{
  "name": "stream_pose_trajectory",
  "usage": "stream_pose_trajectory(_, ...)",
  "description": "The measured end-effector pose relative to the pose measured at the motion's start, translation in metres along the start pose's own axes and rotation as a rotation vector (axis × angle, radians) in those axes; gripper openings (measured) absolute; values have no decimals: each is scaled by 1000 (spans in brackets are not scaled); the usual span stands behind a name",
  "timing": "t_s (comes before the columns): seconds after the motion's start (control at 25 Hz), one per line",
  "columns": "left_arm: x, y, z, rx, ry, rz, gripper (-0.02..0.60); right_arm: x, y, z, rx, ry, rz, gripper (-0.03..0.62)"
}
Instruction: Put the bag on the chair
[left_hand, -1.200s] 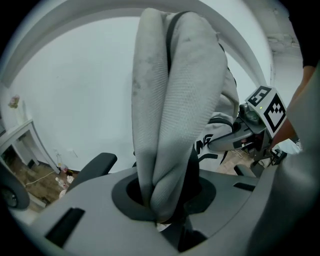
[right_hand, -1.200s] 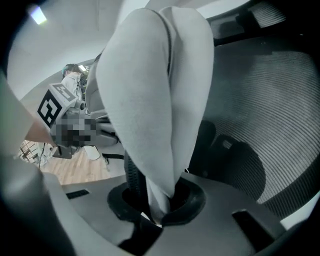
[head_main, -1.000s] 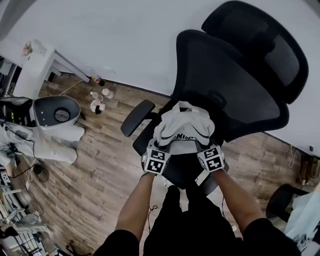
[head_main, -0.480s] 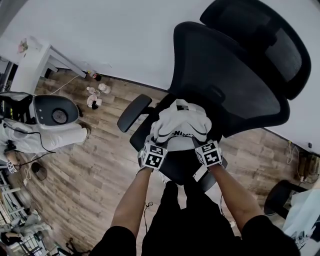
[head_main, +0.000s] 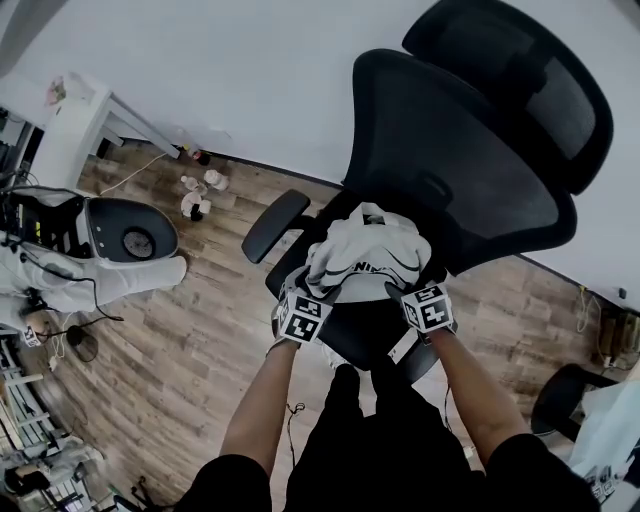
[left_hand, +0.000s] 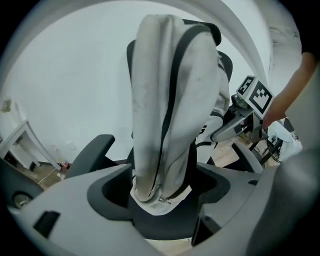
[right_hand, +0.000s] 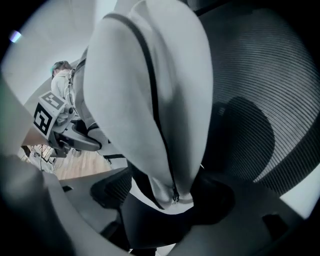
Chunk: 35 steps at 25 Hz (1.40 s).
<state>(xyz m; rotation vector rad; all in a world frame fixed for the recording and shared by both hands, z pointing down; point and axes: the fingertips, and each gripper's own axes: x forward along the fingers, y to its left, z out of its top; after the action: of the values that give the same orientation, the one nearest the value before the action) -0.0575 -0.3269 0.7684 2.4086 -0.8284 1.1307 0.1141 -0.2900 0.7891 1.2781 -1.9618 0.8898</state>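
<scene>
A white bag with black trim (head_main: 362, 250) lies on the seat of the black mesh office chair (head_main: 460, 170), leaning toward its backrest. My left gripper (head_main: 312, 294) is at the bag's near left corner and my right gripper (head_main: 404, 290) at its near right corner. In the left gripper view the bag's zippered end (left_hand: 170, 110) hangs between the left gripper (left_hand: 160, 192) jaws, which have just been opening and stand wide, with gaps on both sides. In the right gripper view the bag (right_hand: 150, 100) likewise sits loose between the right gripper (right_hand: 167, 202) jaws, which have also just been opening.
The chair's left armrest (head_main: 275, 225) juts out beside my left gripper. On the wood floor to the left lie a white machine with a round dark panel (head_main: 125, 235) and small items (head_main: 200, 190). A white desk (head_main: 75, 125) stands far left, and another chair base (head_main: 565, 395) at right.
The bag has settled onto the seat. Both grippers have eased slightly back from its near corners, the left one shifting a little to the left.
</scene>
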Motion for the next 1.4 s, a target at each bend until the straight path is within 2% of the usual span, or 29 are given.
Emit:
stream_pose_trajectory(0.28,-44,12,-20,-47,-55,64,347,-46,3,1,1,-97,-30,351)
stream_pose_trajectory(0.36,-56,9,-12,-66,-89,73,346,-64,6,6,11,-139,-28,350)
stream_pose_trajectory(0.52,-79,0,12,-82,-172,95,345,-99,11,27,119,-250,10,351)
stream_pose_trajectory(0.56,-85,-5,18,-83,-192,97,345,-108,14,34,113,-276,8,351)
stream_pose_trajectory(0.72,-109,-27,39,-21,-256,123,345,-143,36,60,-60,-357,-30,350)
stream_pose_trajectory(0.84,-129,-39,58,3,-313,131,339,-159,50,79,-144,-410,-36,348)
stream_pose_trajectory(0.88,-136,-43,66,4,-336,129,334,-164,54,86,-164,-432,-45,328)
stream_pose_trajectory(1.0,-158,-50,89,15,-400,122,319,-184,69,108,-208,-536,-84,173)
stream_pose_trajectory(1.04,-165,-51,96,19,-423,124,301,-193,75,115,-221,-573,-93,142)
stream_pose_trajectory(1.12,-182,-52,110,20,-470,144,217,-207,86,126,-246,-627,-101,43)
stream_pose_trajectory(1.16,-190,-51,116,17,-494,158,189,-212,91,131,-259,-643,-98,27)
stream_pose_trajectory(1.32,-214,-53,139,11,-579,190,54,-223,100,140,-298,-663,-74,20)
stream_pose_trajectory(1.4,-222,-57,149,9,-608,177,23,-228,99,146,-300,-670,-67,20)
